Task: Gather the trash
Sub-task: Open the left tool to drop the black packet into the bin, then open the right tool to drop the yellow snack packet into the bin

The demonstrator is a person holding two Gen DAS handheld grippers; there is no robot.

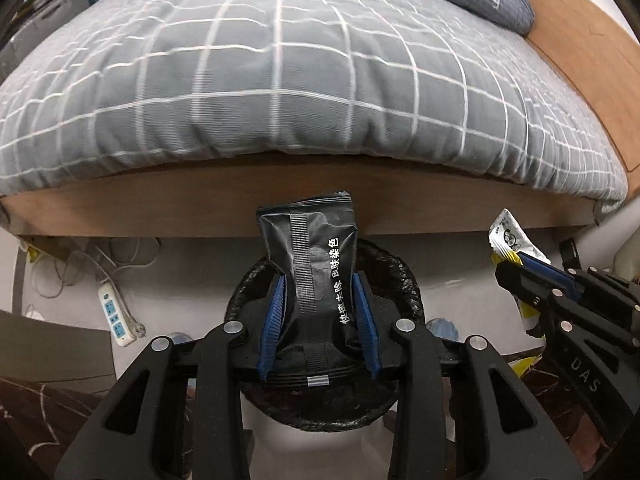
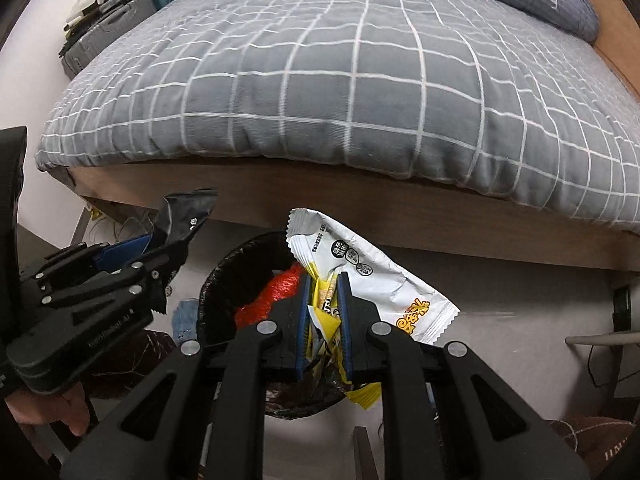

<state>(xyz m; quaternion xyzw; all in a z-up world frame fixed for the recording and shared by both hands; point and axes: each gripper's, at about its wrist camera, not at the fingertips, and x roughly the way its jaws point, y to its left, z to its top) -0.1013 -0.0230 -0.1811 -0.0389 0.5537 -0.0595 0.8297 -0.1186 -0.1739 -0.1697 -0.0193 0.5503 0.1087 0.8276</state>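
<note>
My left gripper is shut on a black wrapper with white lettering and holds it upright over the trash bin, which is lined with a black bag. My right gripper is shut on a white and yellow snack wrapper above the same bin. A red wrapper lies inside the bin. In the left wrist view the right gripper shows at the right with its wrapper. In the right wrist view the left gripper shows at the left with the black wrapper.
A bed with a grey checked cover and wooden frame stands just behind the bin. A white power strip and cables lie on the floor at left. Blue crumpled things lie beside the bin. A dark patterned cushion is at lower right.
</note>
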